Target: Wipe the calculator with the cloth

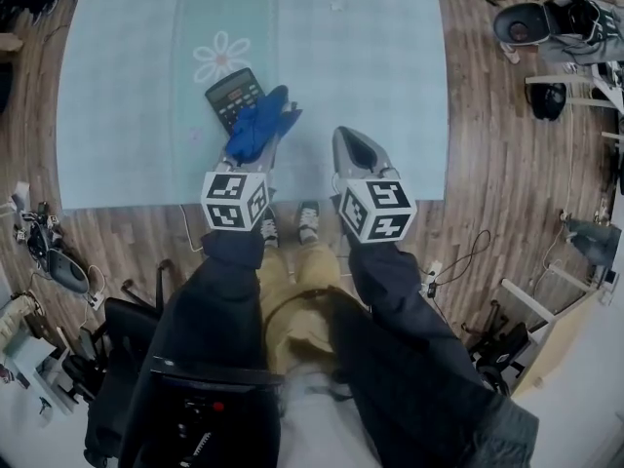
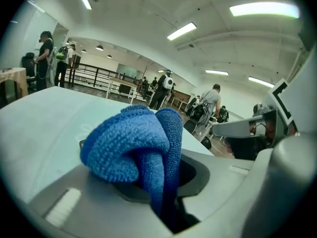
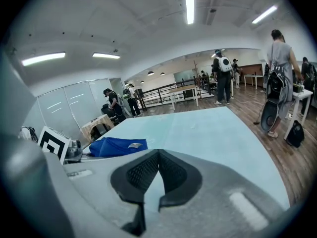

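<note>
A dark calculator point(image 1: 232, 94) lies slanted on the pale blue-green table cover point(image 1: 370, 66), beside a printed white flower. My left gripper point(image 1: 261, 133) is shut on a bunched blue cloth point(image 1: 259, 123), which rests against the calculator's near right corner. In the left gripper view the blue cloth point(image 2: 136, 148) bulges out of the closed jaws and hides most of what lies ahead. My right gripper point(image 1: 349, 138) hovers over the table's near edge, to the right of the cloth. It is shut, its fingertips point(image 3: 148, 165) meeting with nothing between them. In the right gripper view, the cloth point(image 3: 118, 146) is at the left.
A small white scrap point(image 1: 336, 6) lies far back on the table. The wooden floor around it holds bags and cases point(image 1: 546, 22), cables and gear point(image 1: 54, 261). In the gripper views, several people point(image 3: 280, 78) stand beyond the table.
</note>
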A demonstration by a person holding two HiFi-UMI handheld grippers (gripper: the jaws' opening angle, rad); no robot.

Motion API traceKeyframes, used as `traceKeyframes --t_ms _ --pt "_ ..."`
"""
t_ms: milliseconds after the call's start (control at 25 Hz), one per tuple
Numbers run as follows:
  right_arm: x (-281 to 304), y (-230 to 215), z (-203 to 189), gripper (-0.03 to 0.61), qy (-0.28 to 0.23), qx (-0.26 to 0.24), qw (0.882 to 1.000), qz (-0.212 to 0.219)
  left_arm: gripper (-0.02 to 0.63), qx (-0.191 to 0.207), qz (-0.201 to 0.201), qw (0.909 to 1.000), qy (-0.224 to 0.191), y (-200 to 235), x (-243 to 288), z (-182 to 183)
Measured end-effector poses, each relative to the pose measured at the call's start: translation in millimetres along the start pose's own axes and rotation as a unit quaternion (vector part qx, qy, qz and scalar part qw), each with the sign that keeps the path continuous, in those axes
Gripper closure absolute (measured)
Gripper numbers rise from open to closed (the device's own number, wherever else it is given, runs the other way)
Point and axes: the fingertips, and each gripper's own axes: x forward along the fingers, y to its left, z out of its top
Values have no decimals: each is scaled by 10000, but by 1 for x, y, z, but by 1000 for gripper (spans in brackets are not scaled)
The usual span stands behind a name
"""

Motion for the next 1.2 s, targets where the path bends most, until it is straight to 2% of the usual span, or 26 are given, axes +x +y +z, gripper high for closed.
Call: traceKeyframes --t_ms 200,400,600,840,1200 --pt "-30 31 26 578 -259 -90 9995 143 545 -205 155 9985 -493 -6 -56 33" --pt "-63 73 62 578 -682 -191 9964 462 543 -265 381 9932 -1064 -14 -114 75" --pt "-92 112 104 577 -1182 -466 9894 701 543 -11 440 9871 -1540 -24 -158 123" --pt "-109 128 156 577 -1723 -804 9786 790 543 353 553 9750 -2122 -28 -182 186" --pt "-152 143 193 577 -2229 -1119 9653 781 543 626 416 9622 -2617 -67 -217 226"
